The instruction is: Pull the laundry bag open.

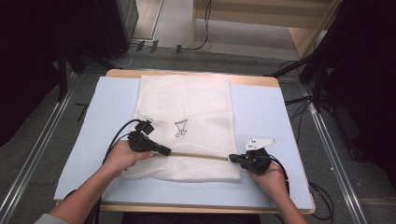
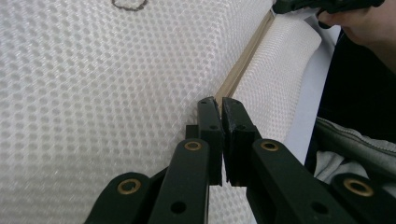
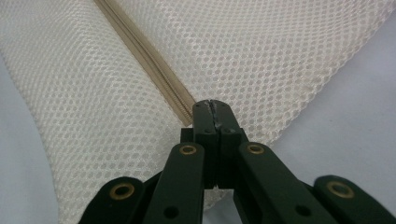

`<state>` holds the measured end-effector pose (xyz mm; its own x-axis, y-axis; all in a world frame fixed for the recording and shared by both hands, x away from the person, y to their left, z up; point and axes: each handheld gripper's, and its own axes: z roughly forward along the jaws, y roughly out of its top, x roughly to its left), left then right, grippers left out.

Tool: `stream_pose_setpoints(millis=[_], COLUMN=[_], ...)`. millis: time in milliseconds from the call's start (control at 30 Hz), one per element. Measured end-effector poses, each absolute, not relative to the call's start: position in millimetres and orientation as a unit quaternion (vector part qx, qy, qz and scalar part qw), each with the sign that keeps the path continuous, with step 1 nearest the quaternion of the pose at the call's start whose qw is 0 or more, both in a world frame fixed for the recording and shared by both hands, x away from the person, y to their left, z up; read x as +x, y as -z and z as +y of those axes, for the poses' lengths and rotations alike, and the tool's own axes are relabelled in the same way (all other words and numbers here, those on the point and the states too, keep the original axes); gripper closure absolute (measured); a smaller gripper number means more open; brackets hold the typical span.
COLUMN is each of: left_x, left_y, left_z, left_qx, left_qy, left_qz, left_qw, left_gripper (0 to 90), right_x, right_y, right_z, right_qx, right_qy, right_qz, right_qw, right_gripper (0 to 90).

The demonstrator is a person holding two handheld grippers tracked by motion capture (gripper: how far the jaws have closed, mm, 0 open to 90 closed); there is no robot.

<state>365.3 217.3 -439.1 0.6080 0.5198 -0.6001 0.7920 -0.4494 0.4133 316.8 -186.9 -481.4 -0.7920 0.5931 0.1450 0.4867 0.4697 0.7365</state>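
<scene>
Here, white mesh bag (image 1: 187,112), beige zipper (image 1: 198,156).

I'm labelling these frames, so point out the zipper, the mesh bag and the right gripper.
zipper (image 1: 198,156): high view, middle of the tan strip.
mesh bag (image 1: 187,95): high view, bare upper mesh.
right gripper (image 3: 214,106): right gripper view, tips of its closed jaws.

Pale blue mat (image 1: 266,112) covering a wooden tabletop (image 1: 254,80), whose edge shows along the far side. Grey carpeted floor (image 1: 187,58) beyond, crossed by black cables (image 1: 205,28). Metal floor rails (image 1: 35,149) flank the table. Light wooden furniture (image 1: 303,28) stands at far right.
</scene>
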Motion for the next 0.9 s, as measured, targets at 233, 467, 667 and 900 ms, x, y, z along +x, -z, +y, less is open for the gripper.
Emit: stream_pose_setpoints(millis=[233,467,667,900], left_x=[362,358,358,356], left_y=[437,434,433,433], left_z=[223,237,251,267], left_qx=[0.828,0.823,0.817,0.813], left_qy=[0.188,0.189,0.191,0.191], left_qz=[0.408,0.411,0.422,0.433], left_qw=[0.336,0.343,0.345,0.338], left_gripper=[89.4,89.3,89.3,89.3], right_x=[317,318,317,317], right_y=[481,481,481,481], right_z=[-187,-186,-187,-187], right_qx=[0.314,0.313,0.311,0.311], right_qy=[-0.405,-0.403,-0.404,-0.404], right_qz=[0.856,0.857,0.858,0.858], right_qw=[0.063,0.063,0.065,0.065], right_gripper=[90.0,90.0,90.0,90.0])
